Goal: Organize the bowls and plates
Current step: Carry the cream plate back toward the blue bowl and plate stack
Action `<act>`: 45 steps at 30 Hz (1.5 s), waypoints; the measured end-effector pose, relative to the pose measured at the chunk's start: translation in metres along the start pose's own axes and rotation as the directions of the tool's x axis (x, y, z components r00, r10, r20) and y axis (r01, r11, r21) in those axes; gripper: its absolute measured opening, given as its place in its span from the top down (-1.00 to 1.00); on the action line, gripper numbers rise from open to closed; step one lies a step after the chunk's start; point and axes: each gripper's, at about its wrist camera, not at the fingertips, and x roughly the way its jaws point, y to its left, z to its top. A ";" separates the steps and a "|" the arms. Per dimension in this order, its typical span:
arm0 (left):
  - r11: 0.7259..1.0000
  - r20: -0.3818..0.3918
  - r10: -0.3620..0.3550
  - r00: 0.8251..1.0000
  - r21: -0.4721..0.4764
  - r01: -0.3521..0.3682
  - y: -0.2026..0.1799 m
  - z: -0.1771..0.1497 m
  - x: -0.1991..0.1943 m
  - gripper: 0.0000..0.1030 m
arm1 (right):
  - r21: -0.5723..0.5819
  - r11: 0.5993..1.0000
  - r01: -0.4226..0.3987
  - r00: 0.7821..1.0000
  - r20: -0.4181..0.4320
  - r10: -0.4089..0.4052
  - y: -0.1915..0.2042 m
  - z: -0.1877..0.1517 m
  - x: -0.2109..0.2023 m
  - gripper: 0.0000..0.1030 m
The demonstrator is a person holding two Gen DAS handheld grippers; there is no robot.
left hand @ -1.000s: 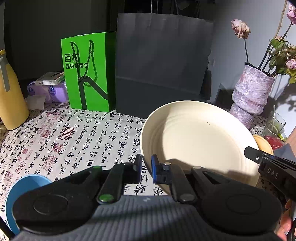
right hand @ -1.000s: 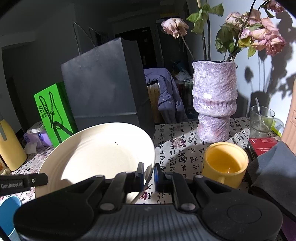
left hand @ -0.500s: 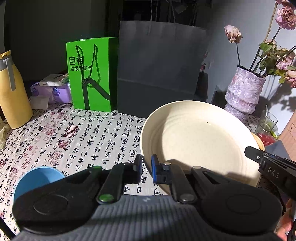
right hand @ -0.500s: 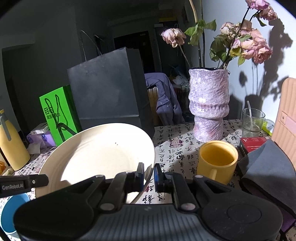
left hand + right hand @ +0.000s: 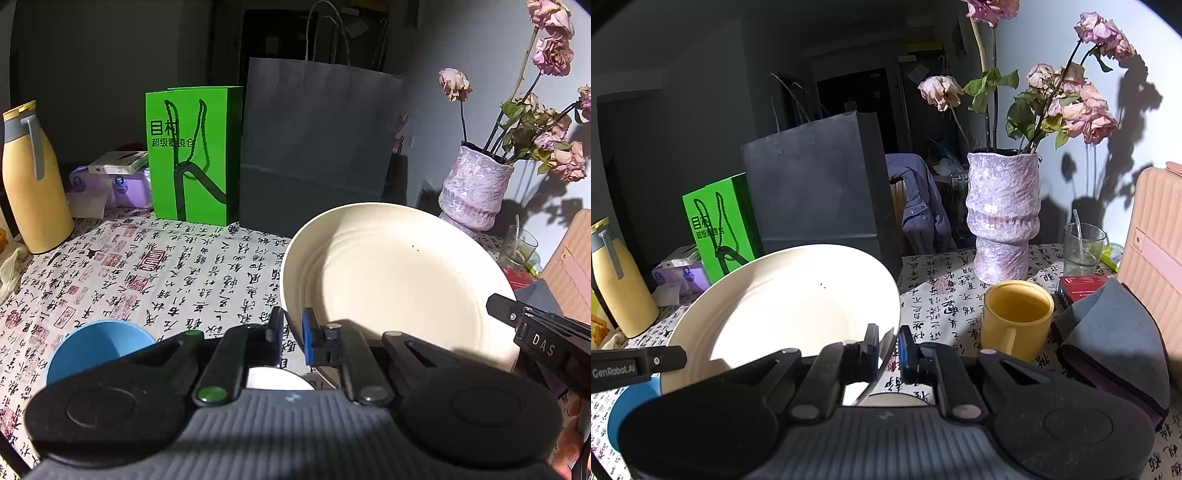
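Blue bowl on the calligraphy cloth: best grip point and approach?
Take the round blue bowl by its thin rim, coming from above on its near side with one jaw inside and one outside. It sits upright and open-topped, and its wall looks too wide to span. Both grippers are now shut on the cream plate.

A matt, cream plate (image 5: 399, 280) with faint moulded rings is clamped in my black plastic grippers. The cloth (image 5: 155, 266) over the table is printed with calligraphy. At twelve o'clock stands a dull grey paper bag (image 5: 317, 147); at eleven, a glossy green one (image 5: 192, 155). At two o'clock in the right view, a rough, pitted vase (image 5: 1004, 218) beside clear glass (image 5: 1084, 247).
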 end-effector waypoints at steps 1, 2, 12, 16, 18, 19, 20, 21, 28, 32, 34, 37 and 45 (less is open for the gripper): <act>1.000 0.001 -0.001 1.000 -0.001 0.001 0.001 -0.001 -0.003 0.80 | -0.001 1.000 0.001 1.000 0.000 -0.001 0.002 -0.001 -0.003 0.80; 1.000 0.001 -0.002 1.000 -0.001 0.002 0.002 -0.002 -0.005 0.80 | -0.001 1.000 0.003 1.000 -0.001 -0.003 0.003 -0.002 -0.005 0.80; 1.000 0.010 0.005 1.000 -0.010 -0.005 0.015 -0.013 -0.032 0.80 | -0.006 1.000 0.003 1.000 -0.009 -0.004 0.019 -0.012 -0.028 0.80; 1.000 0.012 0.011 1.000 -0.013 -0.011 0.022 -0.018 -0.044 0.80 | -0.014 1.000 0.001 1.000 -0.010 -0.001 0.027 -0.016 -0.038 0.80; 1.000 0.012 0.016 1.000 -0.015 -0.015 0.025 -0.020 -0.049 0.80 | -0.015 1.000 -0.003 1.000 -0.013 0.003 0.030 -0.018 -0.042 0.80; 1.000 0.012 0.016 1.000 -0.016 -0.016 0.027 -0.022 -0.052 0.80 | -0.017 1.000 -0.004 1.000 -0.014 0.004 0.032 -0.020 -0.044 0.80; 1.000 0.011 0.018 1.000 -0.016 -0.018 0.029 -0.023 -0.054 0.80 | -0.018 1.000 -0.004 1.000 -0.015 0.003 0.034 -0.020 -0.046 0.80; 1.000 0.011 0.020 1.000 -0.016 -0.020 0.031 -0.024 -0.057 0.80 | -0.019 1.000 -0.005 1.000 -0.016 0.005 0.036 -0.022 -0.048 0.80; 0.999 0.003 0.028 1.000 -0.031 -0.028 0.043 -0.036 -0.074 0.80 | -0.035 0.999 -0.013 1.000 -0.014 0.012 0.050 -0.031 -0.066 0.80; 0.999 0.003 0.034 0.999 -0.037 -0.034 0.047 -0.043 -0.085 0.80 | -0.042 0.999 -0.016 1.000 -0.014 0.015 0.056 -0.035 -0.076 0.80; 0.999 0.007 0.035 0.999 -0.040 -0.035 0.050 -0.046 -0.091 0.79 | -0.044 0.999 -0.018 1.000 -0.014 0.017 0.059 -0.038 -0.080 0.80; 0.998 0.012 0.035 0.999 -0.046 -0.035 0.054 -0.051 -0.100 0.79 | -0.048 0.999 -0.023 1.000 -0.017 0.023 0.062 -0.041 -0.086 0.80; 0.997 0.020 0.045 0.999 -0.059 -0.044 0.063 -0.063 -0.121 0.79 | -0.059 0.998 -0.034 0.999 -0.018 0.033 0.071 -0.051 -0.103 0.80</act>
